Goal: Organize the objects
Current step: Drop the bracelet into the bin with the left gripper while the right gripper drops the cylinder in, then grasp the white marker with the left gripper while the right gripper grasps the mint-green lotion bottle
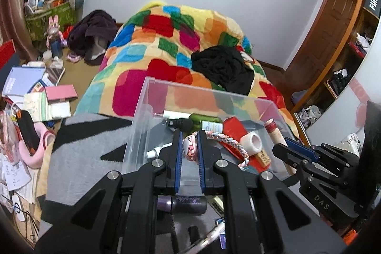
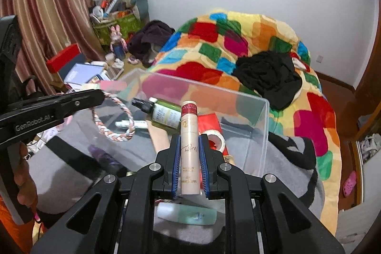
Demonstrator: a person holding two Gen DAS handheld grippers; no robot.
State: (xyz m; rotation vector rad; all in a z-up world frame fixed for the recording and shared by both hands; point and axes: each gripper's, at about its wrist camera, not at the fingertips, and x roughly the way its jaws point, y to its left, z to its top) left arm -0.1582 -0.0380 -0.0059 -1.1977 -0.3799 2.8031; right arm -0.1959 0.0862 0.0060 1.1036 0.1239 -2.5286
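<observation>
A clear plastic bin [image 1: 152, 97] [image 2: 266, 116] stands on the grey-and-black blanket at the bed's foot. My left gripper [image 1: 189, 135] is shut on a braided pastel hair band [image 1: 221, 138] and holds it over the bin; the band also shows in the right wrist view [image 2: 112, 132]. My right gripper [image 2: 189, 138] is shut on a cream tube with a red-banded cap [image 2: 189, 135], upright over the bin's near side; the tube also shows in the left wrist view [image 1: 273, 132]. Inside the bin lie a green spray bottle [image 2: 164, 114], a tape roll [image 1: 252, 143], a red packet [image 1: 234, 129] and a small white tube [image 2: 131, 124].
A purple bottle [image 1: 183, 204] and a mint-green tube [image 2: 188, 216] lie on the blanket near the grippers. A colourful quilt [image 1: 166, 39] with black clothing [image 1: 223, 68] covers the bed. Books and clutter [image 1: 35, 92] crowd the floor at left. A wooden wardrobe [image 1: 338, 16] stands at right.
</observation>
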